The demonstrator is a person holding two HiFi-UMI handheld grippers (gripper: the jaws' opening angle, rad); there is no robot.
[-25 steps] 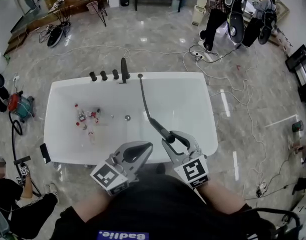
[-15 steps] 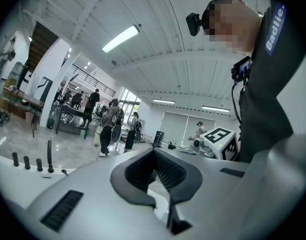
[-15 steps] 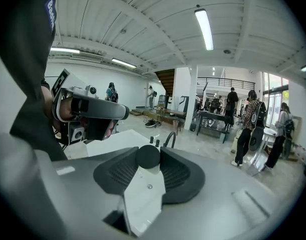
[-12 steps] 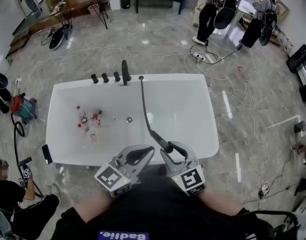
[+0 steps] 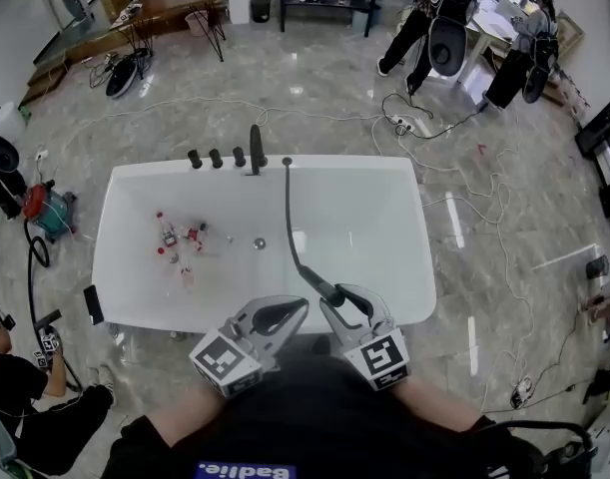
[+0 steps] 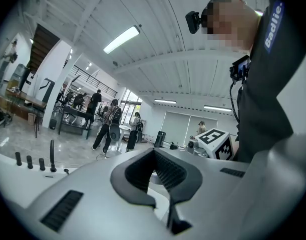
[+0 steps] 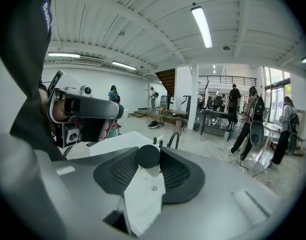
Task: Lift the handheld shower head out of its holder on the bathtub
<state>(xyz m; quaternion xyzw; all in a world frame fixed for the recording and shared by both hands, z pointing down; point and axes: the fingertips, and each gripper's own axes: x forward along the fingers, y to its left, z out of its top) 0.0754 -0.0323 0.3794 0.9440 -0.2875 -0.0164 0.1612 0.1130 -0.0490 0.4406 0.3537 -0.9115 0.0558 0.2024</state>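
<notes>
Shower head (image 5: 327, 288) is out of its holder and sits over the near rim of the bathtub (image 5: 416, 267), a little right of the rim's middle, clamped in the right gripper (image 5: 342, 297). It is a slim black stick. Its long axis runs diagonally across the near rim, roughly in line with the gripper. The hose end points inward toward the tub's far rim, and the other end is turned back toward the person. In the right gripper view that round black end (image 7: 148, 155) shows between the two ribbed pads, which press it from either side.

From the stick, the hose (image 5: 291, 218) stretches across the basin to its fitting on the far rim. That fitting is just right of the black faucet (image 5: 255, 148) and the three knobs (image 5: 216, 157).

The left gripper (image 5: 297, 307) hangs over the same near rim, just left of the right one. Its fingertips are together with nothing between them.

Inside the tub, a few small bottles (image 5: 175, 239) lie toward the left end, and the drain (image 5: 259, 241) is near the centre.
</notes>
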